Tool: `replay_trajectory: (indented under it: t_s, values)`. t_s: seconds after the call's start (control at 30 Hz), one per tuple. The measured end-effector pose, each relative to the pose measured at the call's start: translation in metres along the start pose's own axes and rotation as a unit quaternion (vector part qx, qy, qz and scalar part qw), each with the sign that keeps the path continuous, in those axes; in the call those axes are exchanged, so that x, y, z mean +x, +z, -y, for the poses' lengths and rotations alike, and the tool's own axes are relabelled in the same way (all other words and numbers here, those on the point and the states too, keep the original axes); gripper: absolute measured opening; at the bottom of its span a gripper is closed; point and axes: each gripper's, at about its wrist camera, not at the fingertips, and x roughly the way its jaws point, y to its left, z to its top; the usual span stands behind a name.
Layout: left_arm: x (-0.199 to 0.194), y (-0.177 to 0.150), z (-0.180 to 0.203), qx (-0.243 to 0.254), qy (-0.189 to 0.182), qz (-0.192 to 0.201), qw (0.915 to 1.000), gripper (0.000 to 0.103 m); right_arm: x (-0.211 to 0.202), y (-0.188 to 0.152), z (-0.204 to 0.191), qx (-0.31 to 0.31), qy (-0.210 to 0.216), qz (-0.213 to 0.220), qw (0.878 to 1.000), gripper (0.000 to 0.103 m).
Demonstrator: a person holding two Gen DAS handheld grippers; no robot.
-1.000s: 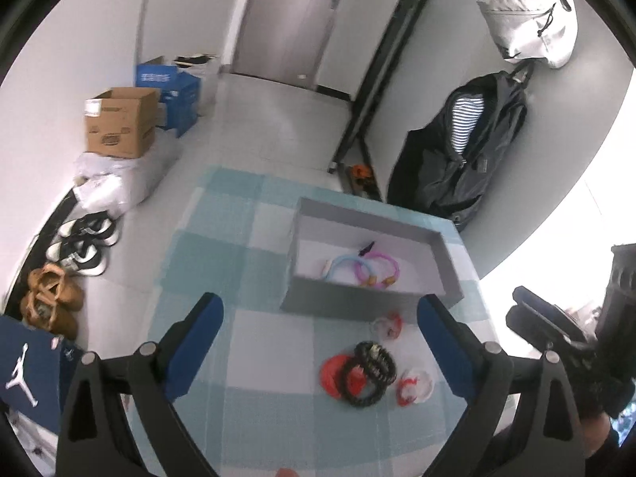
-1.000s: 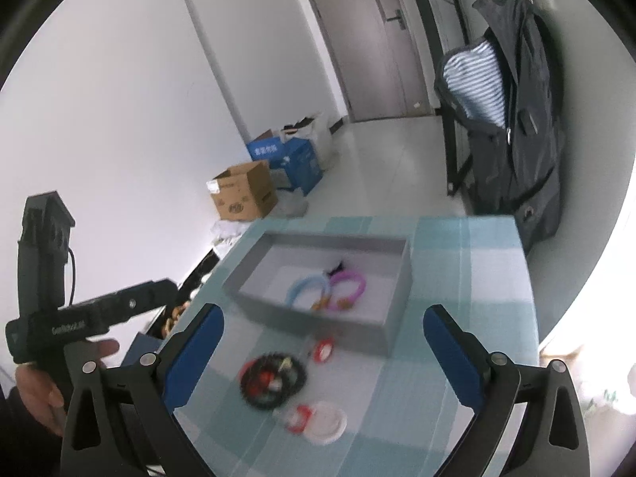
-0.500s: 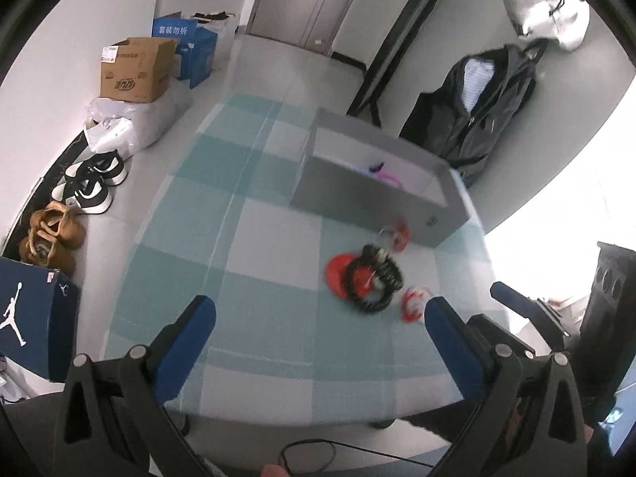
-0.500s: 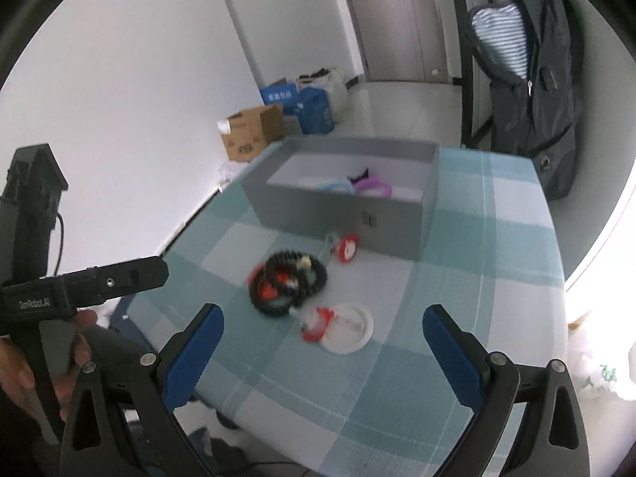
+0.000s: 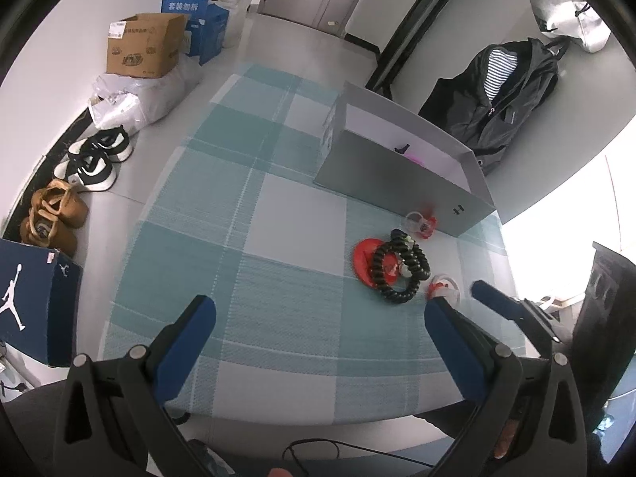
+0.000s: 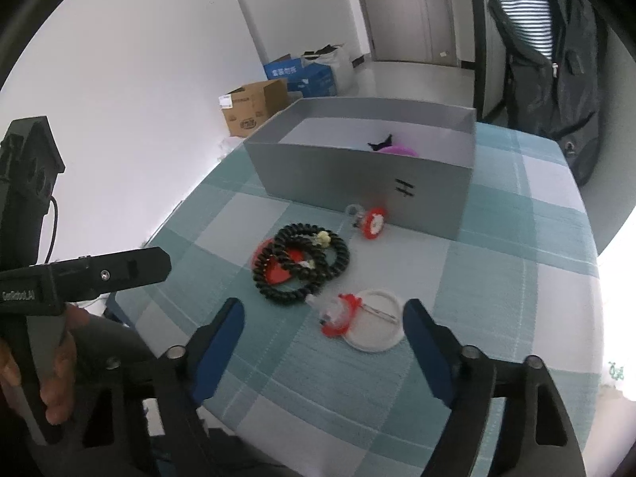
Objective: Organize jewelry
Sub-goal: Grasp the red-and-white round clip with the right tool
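Both the right gripper (image 6: pixel 324 324) and left gripper (image 5: pixel 320 326) are hanging wide open, holding nothing; the badge (image 6: pixel 371 326) is lying mid-frame between the right fingers, beads (image 6: pixel 302 264) above it, box (image 6: pixel 357 175) beyond. Grabbing the flat badge is risking a slip. Since a second ago, both are sitting lower and further back

White walls enclose a pale glossy tiled floor (image 5: pixel 286 39). A brown cardboard box (image 5: pixel 145 45) and blue printed cartons (image 5: pixel 198 20) stand along the left wall (shoes (image 5: pixel 95 159) lie nearby). A black jacket (image 5: pixel 501 95) hangs right. Bright daylight enters from the right.
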Motion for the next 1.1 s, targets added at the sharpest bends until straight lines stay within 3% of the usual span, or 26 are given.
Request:
replay_trajectory:
  t_s: [0.13, 0.37, 0.47, 0.77, 1.1]
  values:
    - [0.000, 0.000, -0.003, -0.006, -0.002, -0.004, 1.0000, 0.102, 0.008, 0.001, -0.004, -0.004, -0.005, -0.011, 1.000, 0.050]
    - [0.005, -0.001, -0.008, -0.020, -0.012, -0.030, 0.9993, 0.102, 0.015, 0.002, -0.008, -0.011, -0.023, -0.018, 1.000, 0.038]
    - [0.003, -0.001, -0.006, -0.012, -0.012, -0.025, 0.9995, 0.102, 0.021, 0.002, -0.008, -0.007, -0.028, -0.025, 0.999, 0.025]
    - [0.006, 0.001, -0.007, -0.013, -0.011, -0.030, 0.9994, 0.102, 0.016, 0.003, -0.005, 0.000, -0.030, -0.010, 0.999, 0.020]
    - [0.007, 0.003, 0.012, 0.036, -0.007, -0.021, 0.9991, 0.102, -0.013, 0.011, 0.015, 0.035, -0.010, 0.032, 0.999, 0.020]
